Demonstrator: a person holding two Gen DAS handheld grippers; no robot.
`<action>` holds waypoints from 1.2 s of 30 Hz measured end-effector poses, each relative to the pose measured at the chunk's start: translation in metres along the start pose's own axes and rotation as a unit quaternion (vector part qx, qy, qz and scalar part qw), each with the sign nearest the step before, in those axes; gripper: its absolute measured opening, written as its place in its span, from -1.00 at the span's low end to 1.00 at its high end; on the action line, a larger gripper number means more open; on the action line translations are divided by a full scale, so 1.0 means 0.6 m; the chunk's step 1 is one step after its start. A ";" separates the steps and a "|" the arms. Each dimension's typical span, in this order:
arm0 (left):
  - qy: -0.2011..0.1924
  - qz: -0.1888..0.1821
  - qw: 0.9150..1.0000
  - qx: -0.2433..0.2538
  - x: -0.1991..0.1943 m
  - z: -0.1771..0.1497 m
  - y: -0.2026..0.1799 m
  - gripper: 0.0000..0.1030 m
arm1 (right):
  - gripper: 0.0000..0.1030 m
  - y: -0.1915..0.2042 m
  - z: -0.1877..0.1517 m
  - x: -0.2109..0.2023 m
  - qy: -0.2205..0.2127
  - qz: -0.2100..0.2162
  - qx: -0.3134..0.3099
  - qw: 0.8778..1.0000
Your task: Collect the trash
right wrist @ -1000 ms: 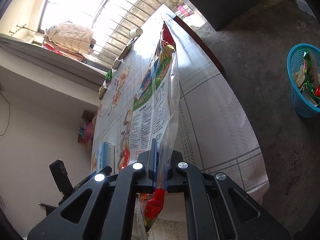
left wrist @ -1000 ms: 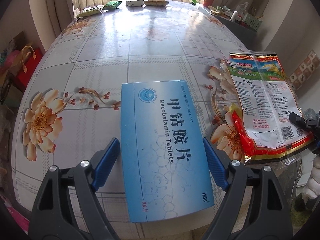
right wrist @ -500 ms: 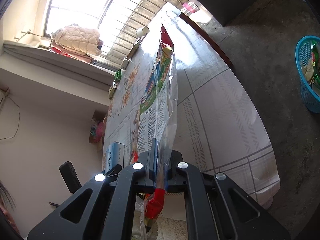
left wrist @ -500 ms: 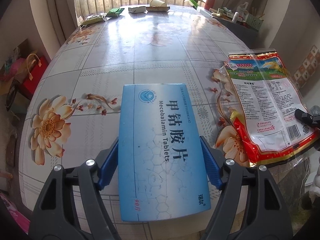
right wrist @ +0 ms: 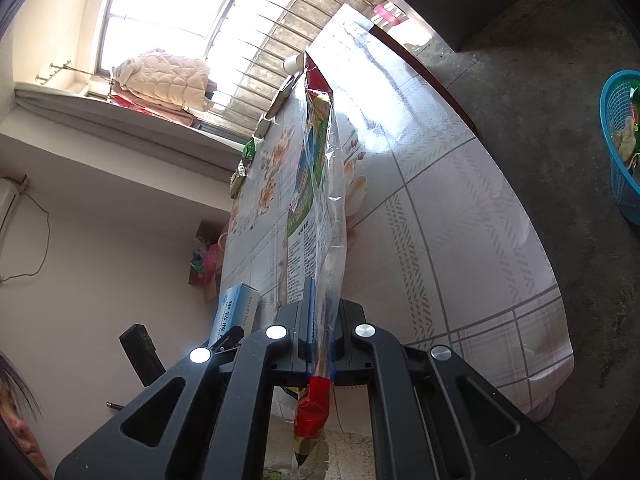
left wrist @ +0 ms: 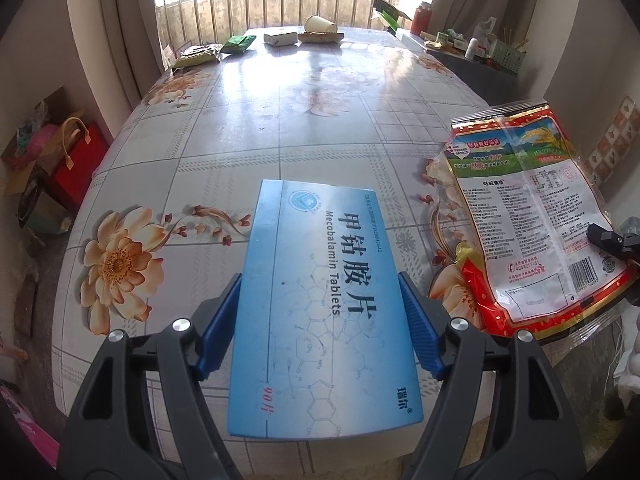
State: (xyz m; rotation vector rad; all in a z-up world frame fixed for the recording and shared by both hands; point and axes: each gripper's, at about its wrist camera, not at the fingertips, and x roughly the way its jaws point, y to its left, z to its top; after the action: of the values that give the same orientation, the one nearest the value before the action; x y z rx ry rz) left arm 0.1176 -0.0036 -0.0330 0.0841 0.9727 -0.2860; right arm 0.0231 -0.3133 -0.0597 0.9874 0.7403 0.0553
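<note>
My left gripper (left wrist: pixel 320 300) is shut on a flat blue tablet box (left wrist: pixel 320 304) and holds it lifted above the near end of the flowered table (left wrist: pixel 280 120). My right gripper (right wrist: pixel 324 312) is shut on the edge of a red and green snack bag (right wrist: pixel 316 184), which stands edge-on in the right wrist view. The same bag (left wrist: pixel 532 216) shows in the left wrist view at the table's right edge, with a tip of the right gripper (left wrist: pixel 608 238) on it. The blue box (right wrist: pixel 236 314) also shows in the right wrist view at lower left.
At the table's far end lie green packets (left wrist: pixel 216 50), a white box (left wrist: pixel 280 38) and a paper cup (left wrist: pixel 318 24). A blue basket (right wrist: pixel 622 148) with trash stands on the floor at right. A cluttered side shelf (left wrist: pixel 472 46) and red bags (left wrist: pixel 76 156) flank the table.
The left gripper has risen and tilted up with the blue box, showing more of the window. The right gripper has lifted and swung with the bag, so the basket sits further right.
</note>
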 end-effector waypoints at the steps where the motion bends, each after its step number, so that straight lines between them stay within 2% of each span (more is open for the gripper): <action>1: -0.001 -0.001 1.000 -0.001 -0.001 0.002 0.003 0.37 | -0.91 0.001 0.000 -0.001 -0.003 0.000 -0.001 1.000; 9: -0.022 -0.015 1.000 -0.006 -0.038 0.010 0.001 0.37 | -0.92 0.005 0.002 -0.037 -0.033 0.017 -0.003 0.999; 15: -0.053 -0.059 0.997 0.019 -0.081 0.040 -0.047 0.37 | -0.92 -0.015 -0.003 -0.127 -0.097 0.033 0.004 0.995; 20: -0.062 -0.136 0.987 0.065 -0.102 0.088 -0.151 0.37 | -0.92 -0.069 -0.003 -0.235 -0.165 0.035 0.032 0.985; 26: -0.038 -0.240 0.961 0.129 -0.085 0.159 -0.331 0.37 | -0.92 -0.156 0.013 -0.359 -0.249 0.018 0.074 0.965; 31: -0.013 -0.274 0.945 0.178 -0.050 0.184 -0.471 0.37 | -0.92 -0.255 0.042 -0.414 -0.292 -0.001 0.123 0.948; 36: 0.007 -0.278 0.935 0.222 -0.002 0.196 -0.584 0.37 | -0.92 -0.379 0.083 -0.405 -0.304 -0.011 0.179 0.936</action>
State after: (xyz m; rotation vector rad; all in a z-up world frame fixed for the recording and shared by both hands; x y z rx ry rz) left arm 0.1145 -0.3628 0.0543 0.2226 0.9161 -1.0289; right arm -0.1951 -0.5683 -0.0872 1.2574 0.1866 -0.4041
